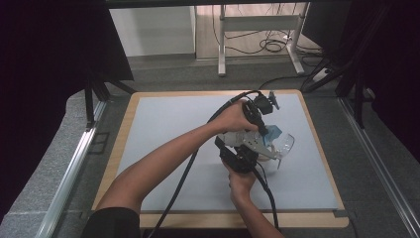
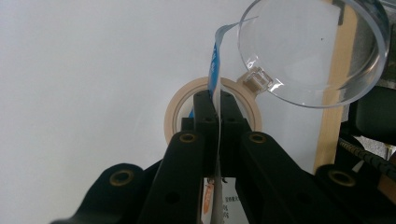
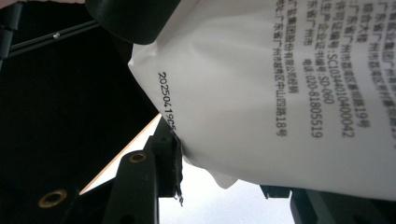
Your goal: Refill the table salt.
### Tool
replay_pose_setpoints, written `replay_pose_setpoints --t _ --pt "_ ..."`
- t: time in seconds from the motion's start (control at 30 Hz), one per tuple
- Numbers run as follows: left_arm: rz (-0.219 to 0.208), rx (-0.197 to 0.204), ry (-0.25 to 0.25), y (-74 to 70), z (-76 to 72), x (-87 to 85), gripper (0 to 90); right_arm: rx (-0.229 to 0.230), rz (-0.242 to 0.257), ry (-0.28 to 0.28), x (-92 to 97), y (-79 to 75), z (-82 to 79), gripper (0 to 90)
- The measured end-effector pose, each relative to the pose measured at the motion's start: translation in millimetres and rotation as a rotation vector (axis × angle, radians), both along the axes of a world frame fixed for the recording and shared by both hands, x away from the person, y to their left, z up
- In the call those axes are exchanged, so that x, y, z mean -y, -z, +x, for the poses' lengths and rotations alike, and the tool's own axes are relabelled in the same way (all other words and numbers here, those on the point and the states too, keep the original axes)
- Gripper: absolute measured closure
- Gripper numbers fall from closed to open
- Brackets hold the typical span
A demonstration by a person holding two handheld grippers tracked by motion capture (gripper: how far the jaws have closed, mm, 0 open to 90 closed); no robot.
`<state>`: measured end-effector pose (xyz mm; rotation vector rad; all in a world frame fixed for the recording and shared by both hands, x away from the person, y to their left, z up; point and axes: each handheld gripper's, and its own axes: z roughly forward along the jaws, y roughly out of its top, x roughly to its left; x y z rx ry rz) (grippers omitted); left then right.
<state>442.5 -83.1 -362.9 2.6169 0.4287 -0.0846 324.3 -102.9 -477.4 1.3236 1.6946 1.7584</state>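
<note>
Left gripper view: the packet (image 2: 216, 65) is pinched by left gripper (image 2: 218, 105) fingers; right gripper (image 3: 224, 154) fingers hold it too; emptying into the cup (image 2: 313, 51) appears unstarted.

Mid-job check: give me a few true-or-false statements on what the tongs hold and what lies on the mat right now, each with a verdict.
1. The left tongs are shut on the edge of a thin packet. True.
2. A roll of tape lies flat on the mat beyond the left tongs. True.
3. The clear plastic bowl is filled with blue liquid. False: it looks empty, and you see through it.
4. The packet in the right gripper view is plain, with no print. False: it bears black printed text and a date code.
5. Both hands work at the near left corner of the mat. False: the left hand and right hand meet right of centre.
</note>
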Motion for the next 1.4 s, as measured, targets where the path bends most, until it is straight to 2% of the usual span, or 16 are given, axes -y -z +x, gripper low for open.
replay_pose_setpoints --t 0.47,1.4 --pt "0.026 0.003 0.005 3.6 0.7 2.8 89.7 -0.011 0.016 0.001 0.8 2.6 1.1 57.8" --pt "0.02 0.002 0.005 3.2 0.0 2.8 89.7 -0.004 0.017 0.009 0.4 2.9 0.3 57.8"
